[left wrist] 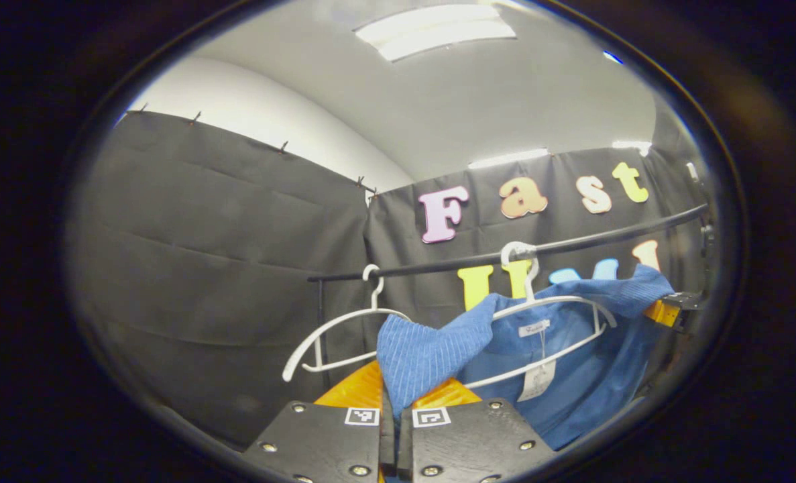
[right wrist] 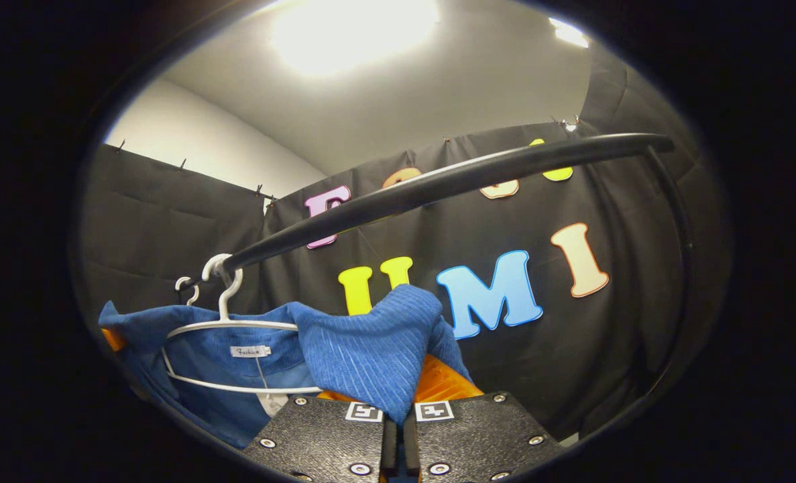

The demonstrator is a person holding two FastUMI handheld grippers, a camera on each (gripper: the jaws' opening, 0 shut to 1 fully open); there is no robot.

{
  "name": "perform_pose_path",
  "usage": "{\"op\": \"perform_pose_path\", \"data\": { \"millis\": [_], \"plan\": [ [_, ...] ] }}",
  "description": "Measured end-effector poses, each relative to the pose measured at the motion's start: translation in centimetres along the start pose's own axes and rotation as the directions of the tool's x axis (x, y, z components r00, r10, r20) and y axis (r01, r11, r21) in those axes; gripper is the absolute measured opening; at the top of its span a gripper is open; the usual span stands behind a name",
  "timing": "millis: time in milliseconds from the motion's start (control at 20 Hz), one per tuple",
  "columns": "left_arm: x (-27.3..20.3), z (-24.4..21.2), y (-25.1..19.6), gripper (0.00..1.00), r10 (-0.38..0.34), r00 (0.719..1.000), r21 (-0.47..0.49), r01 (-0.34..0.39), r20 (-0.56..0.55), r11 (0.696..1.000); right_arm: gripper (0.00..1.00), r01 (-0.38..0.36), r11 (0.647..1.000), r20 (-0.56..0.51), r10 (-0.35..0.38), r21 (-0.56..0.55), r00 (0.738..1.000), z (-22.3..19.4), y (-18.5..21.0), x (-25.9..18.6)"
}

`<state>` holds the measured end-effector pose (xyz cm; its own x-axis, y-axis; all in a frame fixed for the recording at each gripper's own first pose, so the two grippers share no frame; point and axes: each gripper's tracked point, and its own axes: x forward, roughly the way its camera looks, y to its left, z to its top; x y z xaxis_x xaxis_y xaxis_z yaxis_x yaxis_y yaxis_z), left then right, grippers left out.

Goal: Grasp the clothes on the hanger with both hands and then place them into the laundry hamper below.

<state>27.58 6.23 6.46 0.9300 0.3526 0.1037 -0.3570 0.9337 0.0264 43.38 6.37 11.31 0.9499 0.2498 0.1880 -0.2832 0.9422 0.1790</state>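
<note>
In the left gripper view the left hand-held gripper (left wrist: 398, 402) has its two fingers drawn nearly together, and a fold of the blue garment (left wrist: 424, 352) – ribbed knit, one shoulder of it – rises out of the narrow gap between them, so both fingers press on the cloth. Beyond that fold the rest of the garment hangs on a white hanger (left wrist: 552, 322), whose hook sits over the black rail (left wrist: 572, 245); a small label and a paper tag show at the neckline. To the left on the same rail hangs a second white hanger (left wrist: 344, 335), bare. At the far right edge of the garment the other hand-held gripper (left wrist: 669, 308) meets the opposite shoulder.

In the right gripper view the right hand-held gripper (right wrist: 398, 409) is likewise closed to a slit, with a ribbed fold of the blue garment (right wrist: 371, 352) caught between its fingers and draped over them. The white hanger (right wrist: 230, 329) lies to the left of that fold – its hook is over the black rail (right wrist: 438, 184), which sweeps overhead.
</note>
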Motion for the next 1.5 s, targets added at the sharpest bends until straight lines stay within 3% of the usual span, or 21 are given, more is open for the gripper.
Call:
{"op": "perform_pose_path", "data": {
  "millis": [300,600,850,1050,1300,1500],
  "plan": [
    [2.9,2.5,3.4,0.01,0.048,0.998,0.030,-0.049,0.048,0.998,0.05,0.111,0.993,0.020,-0.110,-0.030,0.994,0.8,-4.6,3.0],
    [7.6,2.2,5.6,0.04,0.018,0.998,0.122,-0.025,0.055,0.992,0.05,0.163,0.985,-0.016,-0.164,-0.059,0.986,-2.2,-6.7,5.4],
    [9.8,-2.0,7.5,0.03,0.021,0.999,0.092,-0.018,-0.028,0.996,0.05,0.166,0.980,-0.046,-0.172,-0.112,0.984,-4.7,-7.0,6.4],
    [10.4,-6.9,6.4,0.02,-0.002,0.991,0.050,0.008,-0.134,0.999,0.05,0.165,0.975,-0.090,-0.180,-0.150,0.980,-7.1,-7.0,6.7],
    [9.8,-10.8,5.8,0.03,-0.028,0.978,0.053,0.040,-0.207,0.998,0.05,0.151,0.977,-0.121,-0.170,-0.153,0.978,-8.4,-7.0,6.3],
    [9.1,-13.5,5.0,0.03,-0.037,0.963,0.023,0.045,-0.266,0.999,0.05,0.170,0.981,-0.083,-0.178,-0.094,0.981,-6.9,-7.1,6.4]
  ]
}}
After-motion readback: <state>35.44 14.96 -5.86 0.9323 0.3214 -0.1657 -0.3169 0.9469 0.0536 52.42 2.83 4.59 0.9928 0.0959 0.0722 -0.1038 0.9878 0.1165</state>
